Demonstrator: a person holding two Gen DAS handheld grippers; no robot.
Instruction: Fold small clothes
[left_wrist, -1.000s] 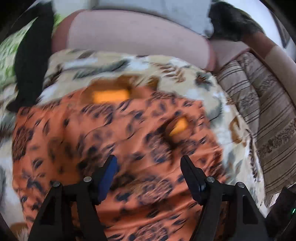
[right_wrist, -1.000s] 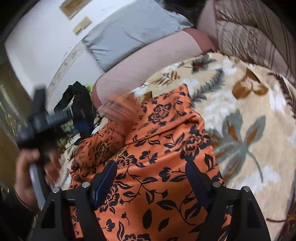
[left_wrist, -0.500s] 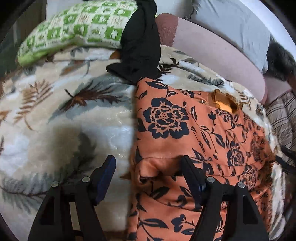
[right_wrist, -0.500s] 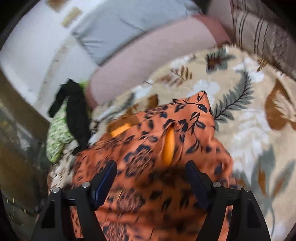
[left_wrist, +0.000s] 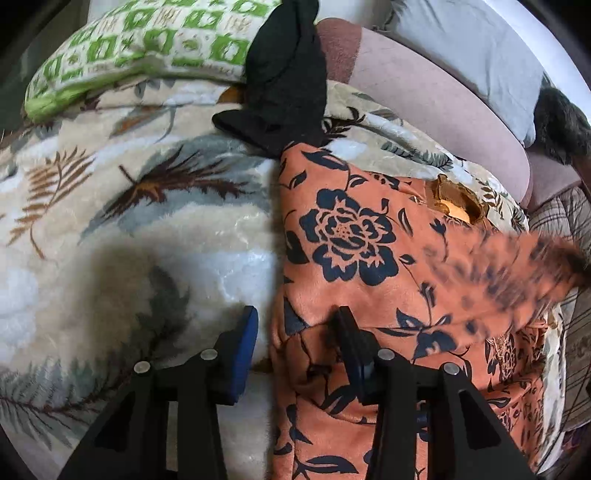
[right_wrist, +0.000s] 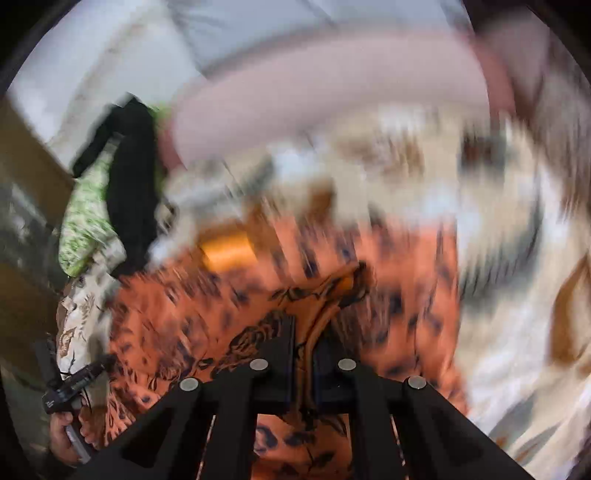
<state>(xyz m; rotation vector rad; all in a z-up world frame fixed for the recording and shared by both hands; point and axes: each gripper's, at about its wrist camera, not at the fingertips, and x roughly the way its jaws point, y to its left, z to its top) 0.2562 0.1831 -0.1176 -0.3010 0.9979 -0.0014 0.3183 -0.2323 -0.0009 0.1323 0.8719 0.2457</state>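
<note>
An orange garment with black flowers (left_wrist: 351, 236) lies on a leaf-patterned blanket (left_wrist: 129, 229). My left gripper (left_wrist: 295, 332) is open, low over the garment's left edge: one finger over the blanket, the other over the cloth. In the right wrist view, which is blurred by motion, my right gripper (right_wrist: 304, 343) is shut on a fold of the orange garment (right_wrist: 258, 295) and lifts it. That lifted fold shows blurred at the right of the left wrist view (left_wrist: 517, 273).
A black garment (left_wrist: 284, 77) and a green-patterned pillow (left_wrist: 147, 40) lie at the head of the bed. A pink bolster (left_wrist: 424, 99), a grey pillow (left_wrist: 480, 44) and a striped cushion (left_wrist: 569, 236) stand behind and to the right. The left gripper and hand (right_wrist: 66, 406) show at lower left.
My right gripper has shut on the garment and is swinging it fast. My left gripper has narrowed its opening a little and sits at the garment's left edge.
</note>
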